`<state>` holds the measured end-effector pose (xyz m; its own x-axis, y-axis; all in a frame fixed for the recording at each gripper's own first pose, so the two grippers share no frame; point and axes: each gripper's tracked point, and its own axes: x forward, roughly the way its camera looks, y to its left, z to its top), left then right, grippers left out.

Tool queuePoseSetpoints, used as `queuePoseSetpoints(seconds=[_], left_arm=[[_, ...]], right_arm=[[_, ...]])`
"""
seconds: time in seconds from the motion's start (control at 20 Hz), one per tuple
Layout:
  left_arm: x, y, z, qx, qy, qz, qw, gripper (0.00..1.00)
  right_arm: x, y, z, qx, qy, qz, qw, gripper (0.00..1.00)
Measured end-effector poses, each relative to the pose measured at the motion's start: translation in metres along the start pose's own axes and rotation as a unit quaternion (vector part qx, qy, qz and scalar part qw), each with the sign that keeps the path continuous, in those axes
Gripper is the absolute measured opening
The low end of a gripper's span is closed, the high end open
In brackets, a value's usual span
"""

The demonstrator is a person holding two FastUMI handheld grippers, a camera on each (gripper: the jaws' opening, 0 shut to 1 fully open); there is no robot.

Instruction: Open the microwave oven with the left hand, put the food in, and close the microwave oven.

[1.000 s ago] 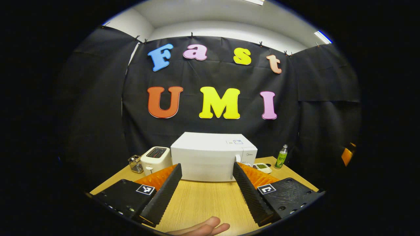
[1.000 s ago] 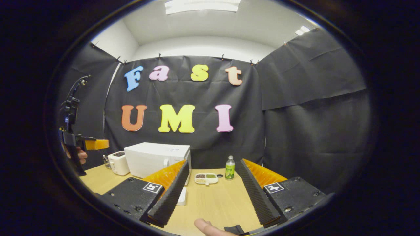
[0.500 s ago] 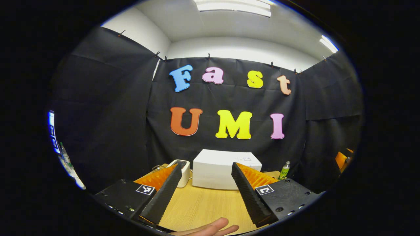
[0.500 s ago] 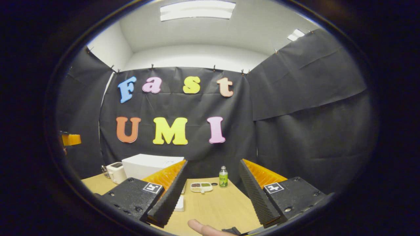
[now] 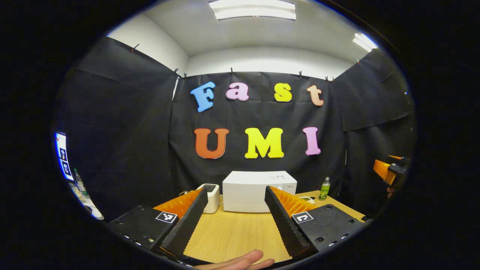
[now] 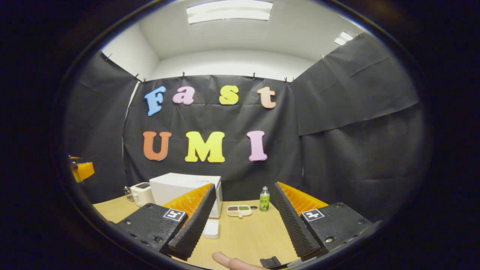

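The white microwave [image 5: 250,193] stands shut at the back of the wooden table [image 5: 232,232], well ahead of my left gripper [image 5: 235,189], which is open and holds nothing. A small divided food tray [image 6: 238,210] lies to the right of the microwave [image 6: 180,185], ahead of my right gripper [image 6: 244,186], which is also open and holds nothing. Part of the food tray [image 5: 308,199] peeks out beside the microwave in the left gripper view. The right gripper [image 5: 386,170] is seen at the far right edge, and the left gripper [image 6: 81,170] at the far left edge.
A white toaster [image 5: 212,196] stands left of the microwave and a green bottle [image 5: 324,188] to its right. A small flat white object [image 6: 211,228] lies on the table [image 6: 247,236] in front of the microwave. Fingers of a hand [image 5: 240,262] show at the bottom.
The left gripper has drawn back from the microwave and tilted up, so the microwave looks smaller and lower. The right gripper view has shifted slightly. Both grippers stay open.
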<state>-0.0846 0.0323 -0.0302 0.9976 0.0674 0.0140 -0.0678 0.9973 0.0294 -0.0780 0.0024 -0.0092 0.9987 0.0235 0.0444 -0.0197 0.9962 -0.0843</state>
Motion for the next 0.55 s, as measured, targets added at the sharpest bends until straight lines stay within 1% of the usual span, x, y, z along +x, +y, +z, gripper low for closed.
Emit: queuePoseSetpoints(seconds=[0.05,0.1,0.15,0.2,0.25,0.45,0.5,0.55], left_arm=[[0.0,-0.002,-0.001,0.003,0.0,-0.001,1.0,0.95],[0.0,-0.005,0.003,0.006,-0.003,-0.003,1.0,0.84],[0.0,-0.005,0.004,0.007,-0.005,-0.004,1.0,0.84],[0.001,-0.007,0.003,0.007,-0.006,-0.005,1.0,0.95],[0.0,-0.008,0.004,0.006,-0.007,-0.006,1.0,0.95],[-0.001,-0.011,-0.001,0.002,-0.001,-0.014,1.0,0.95],[-0.001,-0.011,-0.002,0.004,0.0,-0.014,1.0,0.95],[-0.001,-0.01,-0.002,0.005,0.0,-0.013,1.0,0.95]], right_arm=[[-0.002,0.002,0.001,0.0,-0.001,0.005,1.0,0.98],[-0.002,0.005,0.001,0.003,-0.001,0.007,1.0,0.92],[-0.002,0.006,-0.001,0.006,0.0,0.009,1.0,0.92],[-0.002,0.006,-0.002,0.008,0.001,0.01,1.0,0.92],[-0.001,0.005,-0.003,0.011,0.003,0.01,1.0,0.98],[0.001,0.003,-0.009,0.014,0.01,0.006,1.0,0.98],[0.001,0.004,-0.009,0.013,0.01,0.007,1.0,0.92],[0.001,0.006,-0.009,0.012,0.011,0.009,1.0,0.92]])
